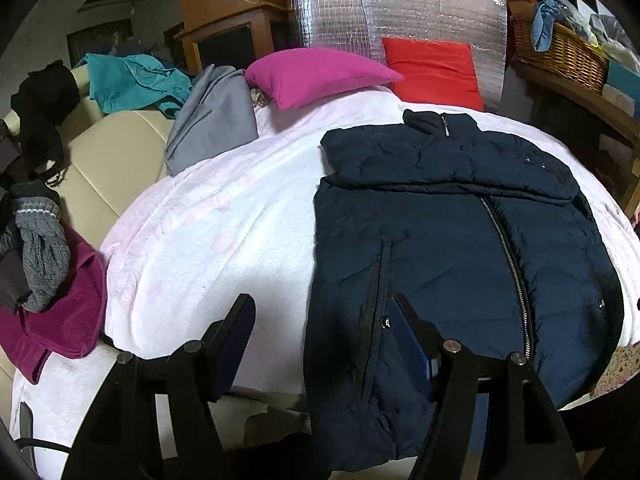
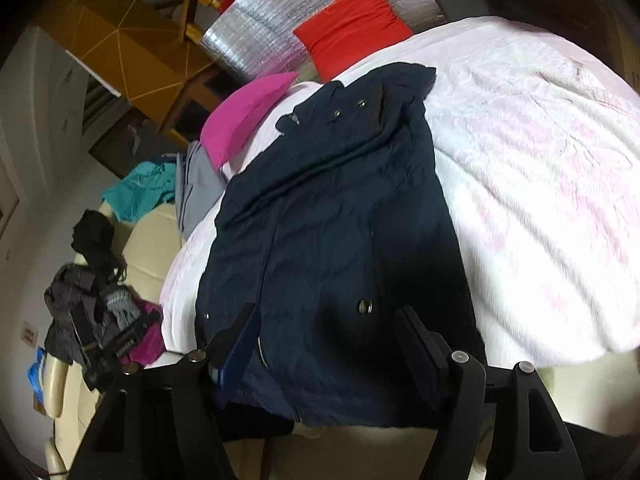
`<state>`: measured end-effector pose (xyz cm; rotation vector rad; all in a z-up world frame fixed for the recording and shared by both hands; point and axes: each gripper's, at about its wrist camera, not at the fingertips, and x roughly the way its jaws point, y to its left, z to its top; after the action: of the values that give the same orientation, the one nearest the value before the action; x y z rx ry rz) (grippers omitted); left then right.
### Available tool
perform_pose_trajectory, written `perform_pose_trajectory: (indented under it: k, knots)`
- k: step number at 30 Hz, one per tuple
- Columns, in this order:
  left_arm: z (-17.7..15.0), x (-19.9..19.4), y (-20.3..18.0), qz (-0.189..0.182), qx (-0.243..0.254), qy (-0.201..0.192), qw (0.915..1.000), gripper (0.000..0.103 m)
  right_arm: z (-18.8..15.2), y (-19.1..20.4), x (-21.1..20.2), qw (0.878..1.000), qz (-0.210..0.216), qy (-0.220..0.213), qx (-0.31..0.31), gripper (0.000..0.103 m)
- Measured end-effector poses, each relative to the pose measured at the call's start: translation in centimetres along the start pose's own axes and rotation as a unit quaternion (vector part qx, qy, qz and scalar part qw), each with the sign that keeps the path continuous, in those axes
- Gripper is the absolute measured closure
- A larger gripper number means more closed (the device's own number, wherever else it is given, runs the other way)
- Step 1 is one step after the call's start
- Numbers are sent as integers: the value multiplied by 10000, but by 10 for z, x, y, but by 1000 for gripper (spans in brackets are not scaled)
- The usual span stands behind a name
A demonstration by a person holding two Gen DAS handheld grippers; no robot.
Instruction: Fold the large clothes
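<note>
A navy padded jacket lies flat on the white blanket, zipper up, sleeves folded across the chest, collar toward the pillows. It also shows in the right wrist view. My left gripper is open over the jacket's lower left edge; its right finger is above the fabric, its left finger above the blanket. My right gripper is open over the jacket's bottom hem, holding nothing.
A magenta pillow and a red pillow lie at the head of the blanket. A grey garment, a teal garment and other clothes lie on the cream sofa at left. A wicker basket stands at right.
</note>
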<state>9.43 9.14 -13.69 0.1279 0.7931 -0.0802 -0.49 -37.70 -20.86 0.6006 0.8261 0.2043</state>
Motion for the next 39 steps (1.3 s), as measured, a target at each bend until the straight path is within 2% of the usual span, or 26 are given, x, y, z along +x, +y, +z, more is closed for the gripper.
perform_pose_trajectory:
  k: [5,13,28,39]
  knots:
    - [0,-4,-2,51,57,-36,10000,33,-10,-4,-6,10000,-23,10,48,30]
    - [-7,-1,-8,200,162,105,9996,33,-10,-14,-10,9999,3,-43,166,30]
    - [-11,-3,-26,350,469,128,9982,33,-11,-19,-13,9998,47,-62,205,30]
    - [-17,7,-31,417,560,317,9971,33,-11,-26,-13,9995,24,-38,301,30]
